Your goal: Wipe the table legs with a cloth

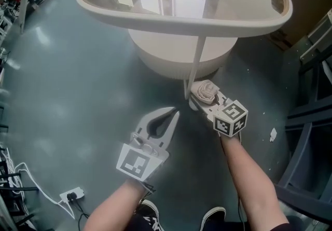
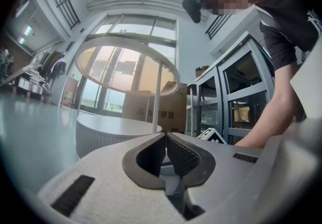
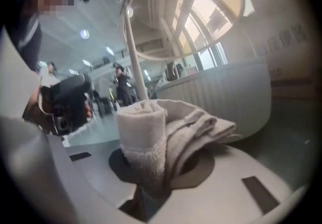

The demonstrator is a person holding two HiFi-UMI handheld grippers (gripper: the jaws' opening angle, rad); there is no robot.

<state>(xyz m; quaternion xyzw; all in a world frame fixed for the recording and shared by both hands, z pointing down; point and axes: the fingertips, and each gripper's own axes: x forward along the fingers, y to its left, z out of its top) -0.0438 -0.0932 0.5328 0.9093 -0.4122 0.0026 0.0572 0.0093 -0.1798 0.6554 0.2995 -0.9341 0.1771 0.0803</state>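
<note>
Pinching bunched beige cloth point(image 1: 206, 91), right tool point(image 1: 199, 99) sits beside table leg point(image 1: 196, 58); left tool point(image 1: 175, 114) closed.

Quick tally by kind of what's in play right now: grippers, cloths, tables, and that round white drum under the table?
Grippers: 2 (left gripper shut, empty; right gripper shut on the cloth)
Cloths: 1 (cloth)
Tables: 1 (glass-top table)
Round white drums: 1 (drum)
Total: 5

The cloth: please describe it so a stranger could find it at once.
Find the round glass-topped table and follow its thin white leg down. Beside the leg's foot, the right hand-held gripper clamps a bunched beige cloth; the left hand-held gripper holds nothing.
</note>
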